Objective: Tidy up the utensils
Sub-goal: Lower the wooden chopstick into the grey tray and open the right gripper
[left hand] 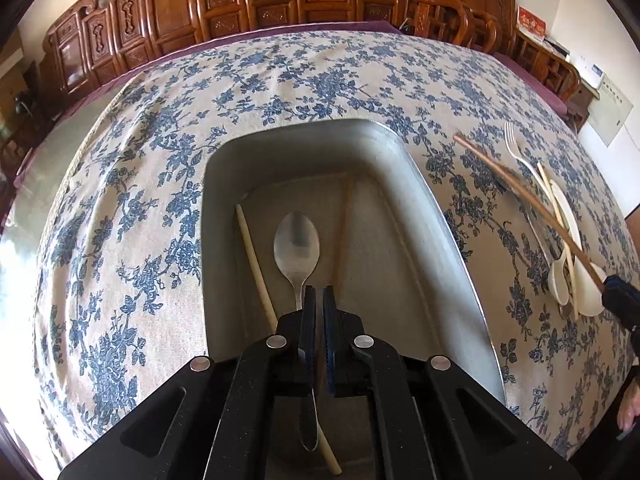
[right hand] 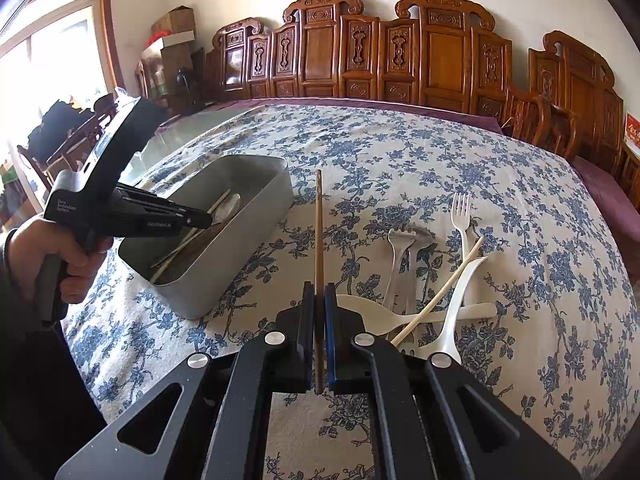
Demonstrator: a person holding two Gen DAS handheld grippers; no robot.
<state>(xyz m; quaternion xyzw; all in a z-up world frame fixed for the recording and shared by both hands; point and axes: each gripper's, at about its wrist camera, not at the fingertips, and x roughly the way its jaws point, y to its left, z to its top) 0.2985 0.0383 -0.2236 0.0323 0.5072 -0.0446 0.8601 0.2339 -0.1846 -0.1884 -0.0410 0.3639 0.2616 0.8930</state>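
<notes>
A grey metal tray (left hand: 440, 216) (right hand: 256, 216) sits on the flowered tablecloth. In it lie a metal spoon (left hand: 297, 246), a pale chopstick (left hand: 256, 256) and a brown chopstick (left hand: 343, 216). My left gripper (left hand: 318, 292) is over the tray, shut on the metal spoon's handle. My right gripper (right hand: 319, 292) is shut on a brown chopstick (right hand: 319, 232) and holds it above the cloth, right of the tray. Loose on the cloth are a white fork (right hand: 464, 220), metal utensils (right hand: 404, 264), a pale chopstick (right hand: 440, 292) and white plastic spoons (right hand: 456, 308).
Carved wooden chairs (right hand: 400, 56) line the table's far side. A bare glass strip of table (right hand: 188, 128) lies beyond the cloth at the left. Boxes (right hand: 172, 36) are stacked by the window.
</notes>
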